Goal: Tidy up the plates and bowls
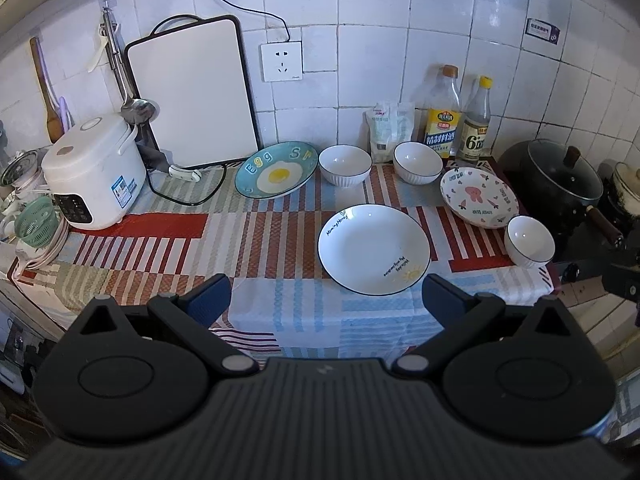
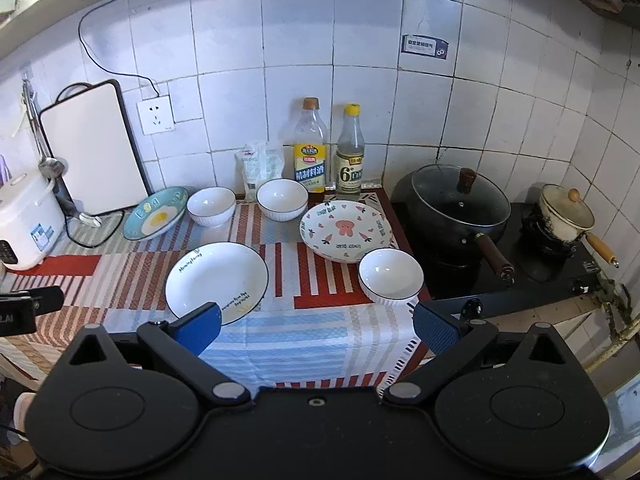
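Crockery on striped woven cloth (image 1: 280, 236); left gripper (image 1: 326, 294) and right gripper (image 2: 316, 322) both spread wide, holding nothing.

Glossy white round plate with dark rim (image 1: 374, 249) at centre; blue fried-egg plate (image 1: 275, 170) tilted against a white board (image 1: 196, 92); pink-patterned plate (image 1: 479, 197) by the black lidded pot (image 1: 560, 178); three ribbed white bowls (image 1: 345, 165) (image 1: 418, 161) (image 1: 529, 240), all standing apart. White rice cooker (image 1: 94, 176) at left. Bottle labels too small to read.
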Demonstrator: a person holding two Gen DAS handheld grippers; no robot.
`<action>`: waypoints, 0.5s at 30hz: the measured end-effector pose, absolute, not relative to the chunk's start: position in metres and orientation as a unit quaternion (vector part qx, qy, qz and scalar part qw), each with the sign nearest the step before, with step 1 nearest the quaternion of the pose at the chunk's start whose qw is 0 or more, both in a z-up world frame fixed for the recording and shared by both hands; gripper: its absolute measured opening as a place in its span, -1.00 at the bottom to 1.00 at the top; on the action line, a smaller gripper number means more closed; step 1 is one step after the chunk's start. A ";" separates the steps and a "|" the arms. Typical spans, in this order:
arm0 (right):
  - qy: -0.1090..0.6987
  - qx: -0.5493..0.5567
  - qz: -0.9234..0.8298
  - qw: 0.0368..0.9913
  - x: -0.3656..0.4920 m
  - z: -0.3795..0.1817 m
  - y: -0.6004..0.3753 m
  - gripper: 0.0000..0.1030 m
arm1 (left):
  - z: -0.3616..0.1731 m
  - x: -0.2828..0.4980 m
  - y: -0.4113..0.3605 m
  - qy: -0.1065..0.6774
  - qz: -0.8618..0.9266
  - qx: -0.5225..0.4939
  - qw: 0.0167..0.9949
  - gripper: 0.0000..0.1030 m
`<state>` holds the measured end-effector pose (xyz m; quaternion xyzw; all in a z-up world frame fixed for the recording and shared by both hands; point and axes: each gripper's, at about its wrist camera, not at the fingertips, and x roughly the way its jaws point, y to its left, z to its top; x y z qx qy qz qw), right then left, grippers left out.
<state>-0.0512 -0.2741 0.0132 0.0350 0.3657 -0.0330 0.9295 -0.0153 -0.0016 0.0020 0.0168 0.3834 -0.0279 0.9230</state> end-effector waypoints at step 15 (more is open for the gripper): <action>0.342 0.041 -0.007 0.939 -0.054 0.002 -0.272 1.00 | 0.002 -0.014 0.014 0.346 -0.008 -0.013 0.938 1.00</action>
